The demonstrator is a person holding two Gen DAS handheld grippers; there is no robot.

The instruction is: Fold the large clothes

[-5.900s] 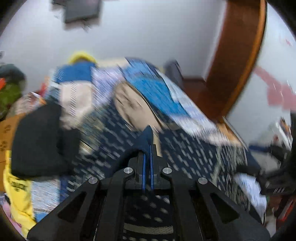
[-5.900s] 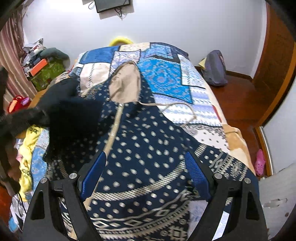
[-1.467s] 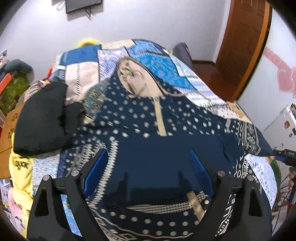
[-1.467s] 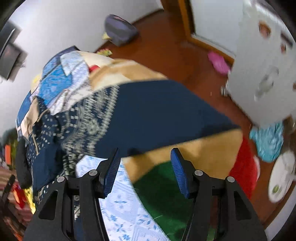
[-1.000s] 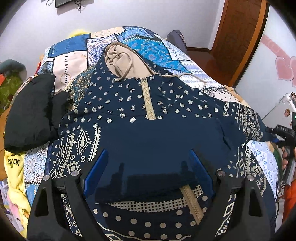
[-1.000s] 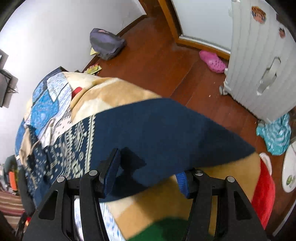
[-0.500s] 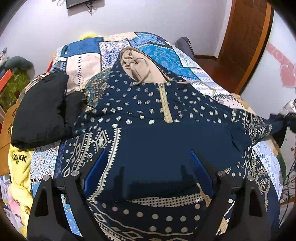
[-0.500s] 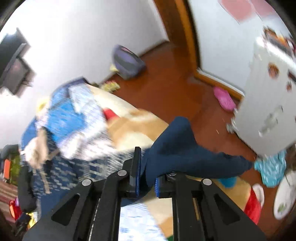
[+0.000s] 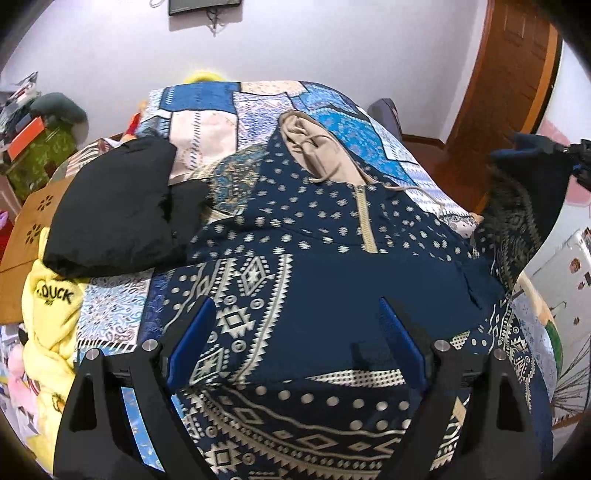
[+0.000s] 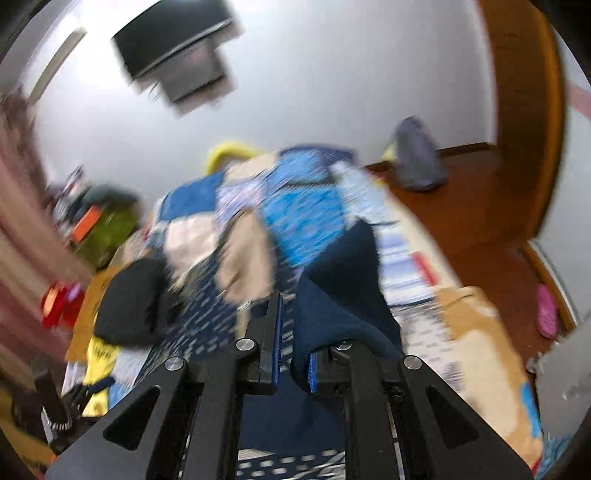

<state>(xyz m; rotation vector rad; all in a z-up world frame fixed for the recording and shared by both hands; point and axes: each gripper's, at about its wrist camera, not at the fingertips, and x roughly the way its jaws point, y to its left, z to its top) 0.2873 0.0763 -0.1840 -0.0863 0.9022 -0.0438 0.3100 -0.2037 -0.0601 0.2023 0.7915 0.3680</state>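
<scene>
We see the navy hooded jacket with cream dots and geometric bands (image 9: 332,266) lying front-up on the blue patchwork bedspread (image 9: 207,122), its sleeve (image 10: 343,288) lifted off the bed's right side. Our right gripper (image 10: 293,354) pinches that sleeve; our left gripper (image 9: 293,343) hangs spread wide above the hem. A black folded garment (image 9: 114,214) lies beside the jacket.

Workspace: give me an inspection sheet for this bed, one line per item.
Surface: bed with patchwork quilt.
Job's things: navy patterned hoodie spread front up; one sleeve lifted at its right.
Clutter: black garment, yellow garment on the left.
Grippers: left gripper open above the hem; right gripper shut on the sleeve.
Cables: nothing seen on the bed.
Surroundings: wooden door, wall screen, grey bag on the floor.
</scene>
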